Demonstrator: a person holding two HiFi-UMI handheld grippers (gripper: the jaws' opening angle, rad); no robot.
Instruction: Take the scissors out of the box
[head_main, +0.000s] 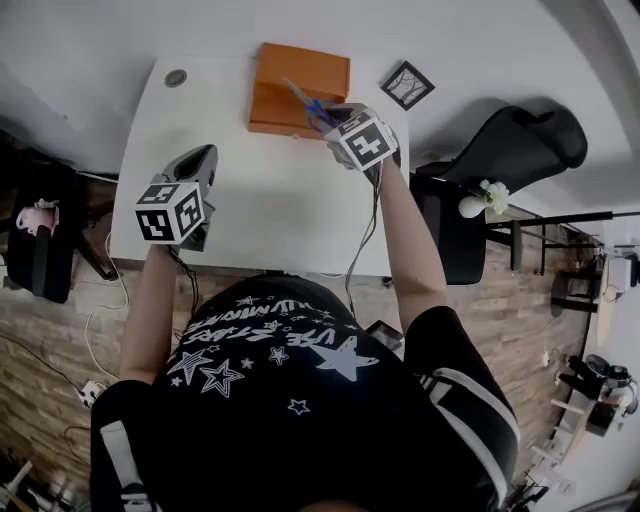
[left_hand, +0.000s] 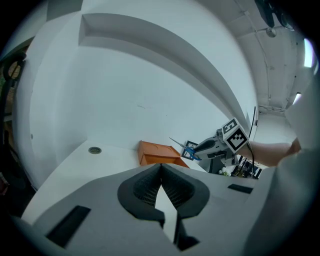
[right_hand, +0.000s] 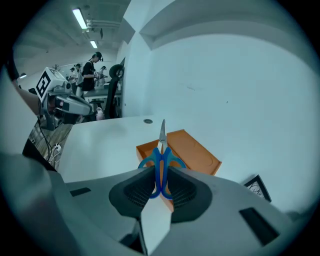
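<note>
- The right tool (right_hand: 160, 182) is clenched on the blue-handled steel scissors (right_hand: 161, 160). Its pads pinch the two handle loops flat together, so the closed blades point straight out ahead of the jaws.
- The scissors hang in the air just above the near right part of the shallow orange cardboard box (head_main: 295, 85) and appear to touch neither the box nor anything else. I'd judge them already out, with only the setting-down left.
- The box lies at the far edge of the white tabletop (head_main: 270, 210). A small black picture frame (head_main: 407, 85) sits to its right.
- The grip on the handles looks chosen to keep the pads off the sharp blades and stop the scissors swinging open.
- The left tool (left_hand: 162, 187) has its pads closed together with nothing between them. It hovers over the near left of the tabletop, well apart from the box, likely kept clear of the right arm.
- The open tabletop between box and person seems the natural spot to put them.
</note>
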